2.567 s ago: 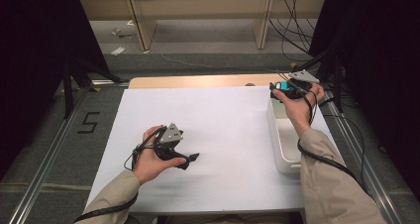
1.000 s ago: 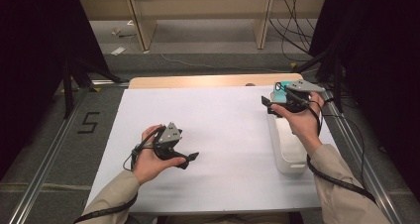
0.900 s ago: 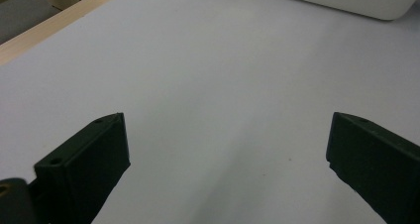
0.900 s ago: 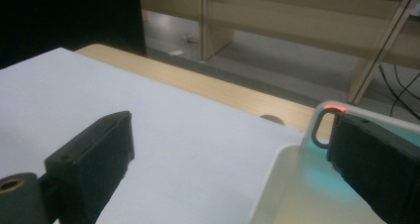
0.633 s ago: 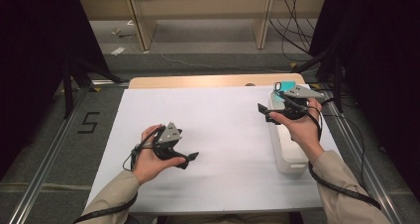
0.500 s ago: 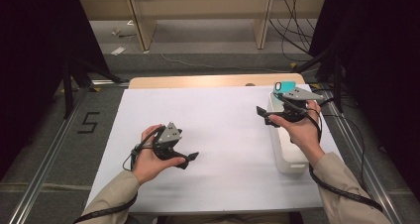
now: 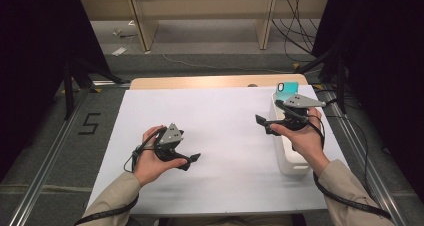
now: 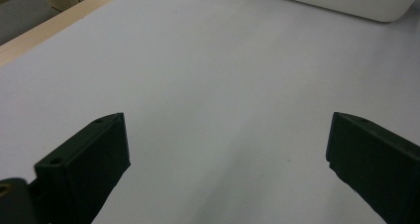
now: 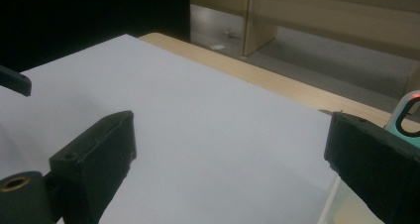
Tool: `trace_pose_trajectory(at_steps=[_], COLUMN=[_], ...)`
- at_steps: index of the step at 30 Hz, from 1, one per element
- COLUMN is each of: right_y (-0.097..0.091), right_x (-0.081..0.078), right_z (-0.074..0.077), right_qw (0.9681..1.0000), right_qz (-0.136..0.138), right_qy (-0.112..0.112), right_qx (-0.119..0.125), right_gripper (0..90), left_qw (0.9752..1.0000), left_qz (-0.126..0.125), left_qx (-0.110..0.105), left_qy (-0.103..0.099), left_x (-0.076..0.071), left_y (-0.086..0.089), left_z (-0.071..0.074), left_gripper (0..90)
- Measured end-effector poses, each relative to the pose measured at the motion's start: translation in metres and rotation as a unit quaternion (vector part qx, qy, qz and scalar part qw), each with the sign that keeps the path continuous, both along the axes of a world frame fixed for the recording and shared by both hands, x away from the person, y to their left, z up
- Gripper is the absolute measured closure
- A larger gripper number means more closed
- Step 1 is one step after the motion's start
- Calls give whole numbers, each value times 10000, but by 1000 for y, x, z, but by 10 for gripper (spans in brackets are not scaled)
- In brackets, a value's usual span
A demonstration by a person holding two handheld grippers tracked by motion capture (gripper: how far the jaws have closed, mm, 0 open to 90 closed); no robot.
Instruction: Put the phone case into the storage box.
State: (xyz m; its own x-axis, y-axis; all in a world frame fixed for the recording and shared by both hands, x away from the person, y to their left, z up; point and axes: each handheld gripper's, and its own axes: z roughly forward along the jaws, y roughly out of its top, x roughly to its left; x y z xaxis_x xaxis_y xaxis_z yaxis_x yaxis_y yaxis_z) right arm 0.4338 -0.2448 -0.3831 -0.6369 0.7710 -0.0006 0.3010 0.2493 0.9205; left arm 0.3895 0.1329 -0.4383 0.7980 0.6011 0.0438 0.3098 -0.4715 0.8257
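Both grippers wide open, nothing held.

Right gripper (image 7: 266, 125) hovering at the white bin's (image 7: 290, 161) inner edge, jaws spread, pointing out over the white sheet (image 7: 220, 136). Teal phone (image 7: 287, 87) standing at the bin's far end, just beside that gripper; only a sliver (image 9: 407, 116) caught in the right gripper view. Left gripper (image 7: 191, 160) low over bare sheet, well apart from the bin, loads of open room between.

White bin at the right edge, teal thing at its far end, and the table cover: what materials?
White bin: looks like moulded plastic, smooth, slightly glossy, rounded corners. Teal thing: probably a phone case, matte plastic or silicone, with a dark camera cutout; hard to say which. Table cover: matte white sheet, paper or thin board, laid over a wooden top.
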Motion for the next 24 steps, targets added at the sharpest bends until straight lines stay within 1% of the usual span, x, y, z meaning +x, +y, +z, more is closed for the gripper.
trace_pose_trajectory(at_steps=[5, 7, 12, 22, 24], right_y=[1, 1, 0, -1, -2], right_x=[-5, -7, -11, -20, -21], right_z=[0, 0, -1, -1, -2], right_qw=[10000, 9999, 9998, 9996, 9995], right_qz=[82, 146, 200, 295, 321], right_qy=[7, -8, 14, 31, 33], right_qx=[-1, -37, -56, -6, -32], right_gripper=[74, 75, 75, 75, 75], left_qw=[10000, 10000, 10000, 10000, 10000], left_qz=[0, 1, 2, 7, 11], left_qx=[-2, -10, -18, -18, -26], left_qy=[1, 2, -4, -5, -6], left_x=[0, 0, 0, 0, 0], left_y=[0, 0, 0, 0, 0], left_z=[0, 0, 0, 0, 0], left_gripper=[24, 24, 24, 23, 24])
